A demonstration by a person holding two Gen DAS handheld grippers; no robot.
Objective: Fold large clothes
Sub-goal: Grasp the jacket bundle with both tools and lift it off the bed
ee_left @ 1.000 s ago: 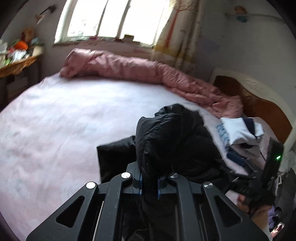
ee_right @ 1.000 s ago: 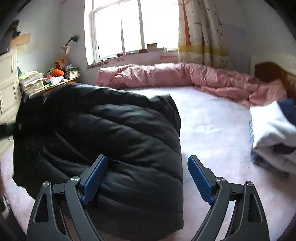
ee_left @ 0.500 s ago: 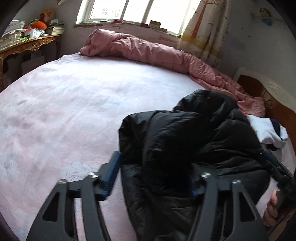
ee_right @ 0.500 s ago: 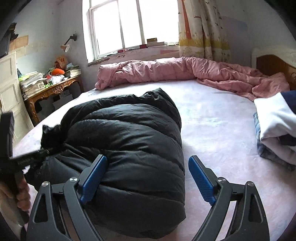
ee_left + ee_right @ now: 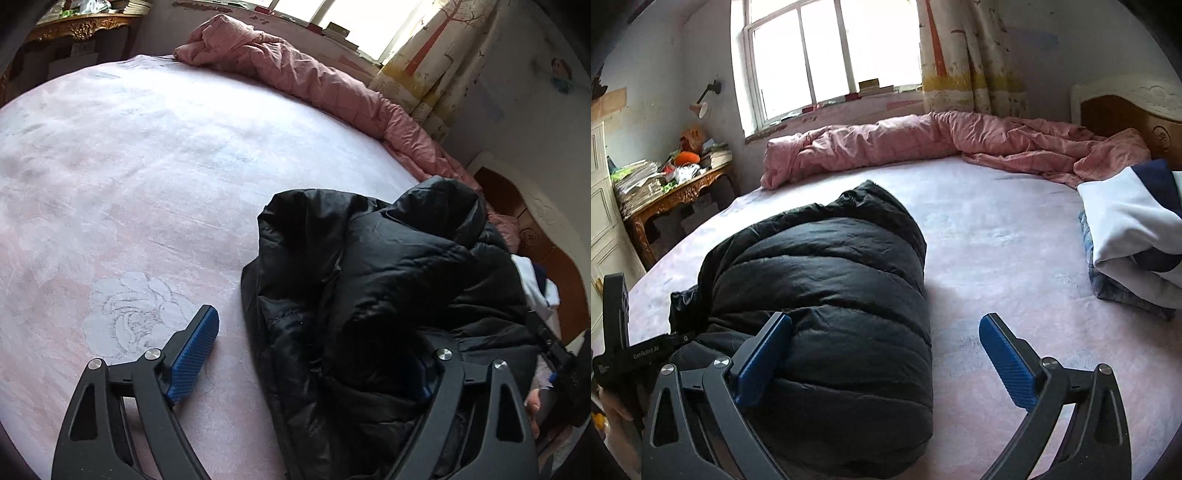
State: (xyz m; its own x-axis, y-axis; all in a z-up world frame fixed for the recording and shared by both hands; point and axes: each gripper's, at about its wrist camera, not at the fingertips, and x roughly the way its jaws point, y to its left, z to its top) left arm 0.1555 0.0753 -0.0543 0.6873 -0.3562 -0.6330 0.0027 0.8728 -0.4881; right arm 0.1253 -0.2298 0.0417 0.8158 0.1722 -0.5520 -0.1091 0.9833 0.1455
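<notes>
Evidently the fold is being let go: the black puffer jacket [image 5: 827, 295] lies bundled on the pink bed [image 5: 147, 166], near the folded white clothes [image 5: 1137, 229], and both tools are spreading off it. The left hand-held gripper [image 5: 314, 354] is opening with the jacket's edge loose between its jaws, while the right hand-held gripper [image 5: 882, 354] is opening too — its left pad [image 5: 764, 354] just against the padding, nothing clamped. Next, it seems, comes pressing the puffy bundle flat or shifting it toward the pile — it will likely spring open.
</notes>
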